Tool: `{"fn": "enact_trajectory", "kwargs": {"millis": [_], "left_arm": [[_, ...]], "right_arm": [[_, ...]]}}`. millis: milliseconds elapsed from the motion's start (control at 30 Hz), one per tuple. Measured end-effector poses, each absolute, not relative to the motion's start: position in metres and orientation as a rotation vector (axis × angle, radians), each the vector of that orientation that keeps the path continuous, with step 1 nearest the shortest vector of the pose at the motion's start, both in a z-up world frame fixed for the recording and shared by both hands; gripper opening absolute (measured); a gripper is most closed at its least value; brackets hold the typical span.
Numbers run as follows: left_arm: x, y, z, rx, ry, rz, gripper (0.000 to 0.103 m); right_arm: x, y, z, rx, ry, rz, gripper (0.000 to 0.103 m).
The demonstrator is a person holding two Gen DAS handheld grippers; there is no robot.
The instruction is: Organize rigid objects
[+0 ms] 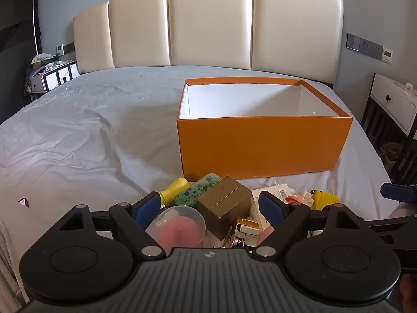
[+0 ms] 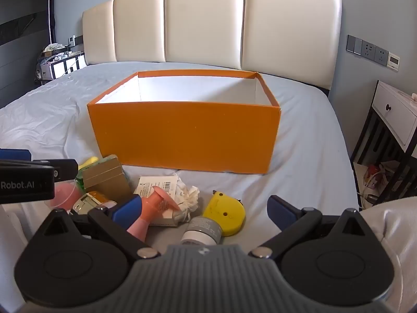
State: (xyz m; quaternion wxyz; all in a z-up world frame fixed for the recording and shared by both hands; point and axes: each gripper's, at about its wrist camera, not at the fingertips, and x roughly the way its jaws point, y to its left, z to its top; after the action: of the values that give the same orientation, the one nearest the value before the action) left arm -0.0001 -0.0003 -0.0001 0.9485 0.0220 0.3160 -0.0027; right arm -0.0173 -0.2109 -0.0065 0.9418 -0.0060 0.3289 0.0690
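Note:
An open orange box (image 1: 260, 146) with a white inside stands on the bed; it also shows in the right wrist view (image 2: 182, 140). A pile of small objects lies in front of it: a gold box (image 1: 224, 206), a clear cup with a pink insert (image 1: 179, 227), a green sponge (image 1: 198, 187), a yellow bottle (image 1: 174, 187), a yellow tape measure (image 2: 225, 212), a pink pump top (image 2: 156, 203), a grey jar (image 2: 203, 230). My left gripper (image 1: 208, 208) is open over the gold box and cup. My right gripper (image 2: 206, 210) is open over the jar and tape measure.
The grey bed sheet (image 1: 91, 130) spreads to the left. A cream headboard (image 1: 208, 23) is behind. A white nightstand (image 2: 393, 114) stands at the right, a cluttered one (image 1: 49, 75) at the far left. A white barcoded packet (image 2: 156, 185) and a white cloth bag (image 2: 187, 195) lie in the pile.

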Motion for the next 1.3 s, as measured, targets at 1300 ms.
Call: {"fn": "enact_trajectory", "kwargs": {"millis": [1300], "left_arm": [[0.0013, 0.0009, -0.0023, 0.030, 0.663, -0.007, 0.099]], "right_arm": [[-0.0157, -0.2066, -0.0075, -0.042, 0.688, 0.135, 0.100]]}}
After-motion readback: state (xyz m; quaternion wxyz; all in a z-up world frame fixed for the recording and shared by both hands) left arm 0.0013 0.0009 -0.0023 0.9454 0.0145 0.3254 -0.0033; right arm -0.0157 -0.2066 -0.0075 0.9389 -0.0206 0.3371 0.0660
